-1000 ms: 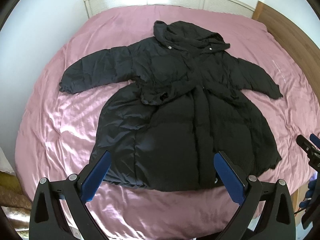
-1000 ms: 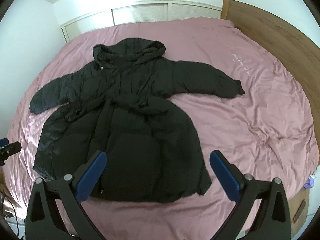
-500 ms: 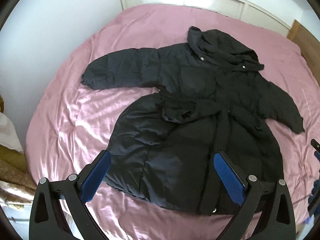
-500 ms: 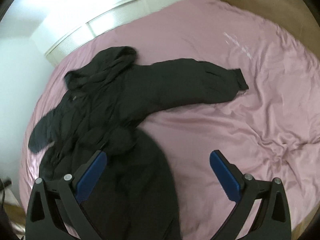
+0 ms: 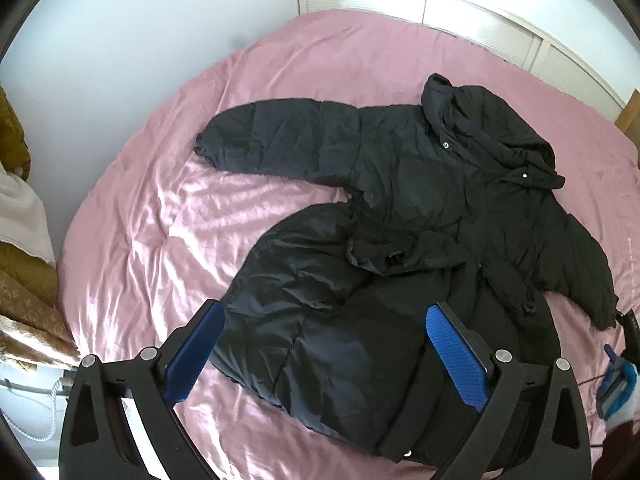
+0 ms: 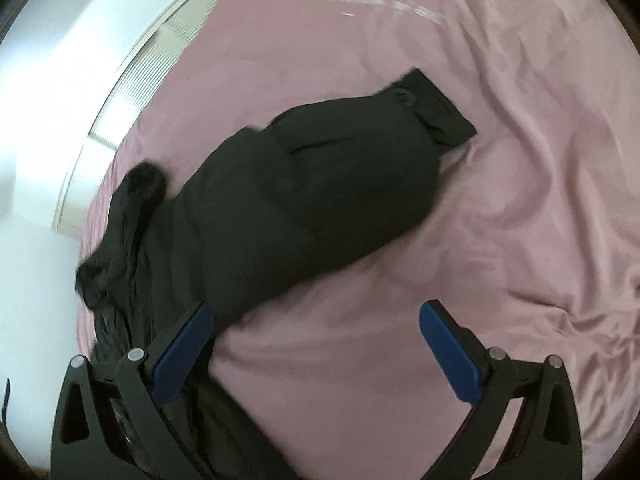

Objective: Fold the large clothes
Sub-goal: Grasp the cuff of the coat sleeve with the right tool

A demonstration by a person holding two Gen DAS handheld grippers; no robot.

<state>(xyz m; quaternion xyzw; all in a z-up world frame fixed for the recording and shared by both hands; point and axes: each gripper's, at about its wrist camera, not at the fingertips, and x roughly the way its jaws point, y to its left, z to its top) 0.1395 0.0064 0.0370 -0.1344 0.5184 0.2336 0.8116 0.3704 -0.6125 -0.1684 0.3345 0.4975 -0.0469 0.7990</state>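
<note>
A large black hooded puffer coat (image 5: pixel 400 248) lies spread face up on a pink bed (image 5: pixel 168 240), both sleeves out to the sides. My left gripper (image 5: pixel 324 348) is open and empty, above the coat's lower left hem. My right gripper (image 6: pixel 316 340) is open and empty, hovering close over the pink sheet just below the coat's right sleeve (image 6: pixel 320 200). The sleeve's cuff (image 6: pixel 436 120) points up and right. The right wrist view is blurred. The right gripper also shows at the left wrist view's right edge (image 5: pixel 618 380).
A white slatted headboard (image 5: pixel 480 28) runs along the far side of the bed. A white wall (image 5: pixel 120 40) borders the bed's left side. Brown and white bedding (image 5: pixel 24 260) is piled at the left edge. A wooden panel (image 5: pixel 630 116) stands at the right.
Both grippers have swung outward and lower: the left toward the coat's left side, the right down close to the right sleeve. Both stay open. The coat has not moved.
</note>
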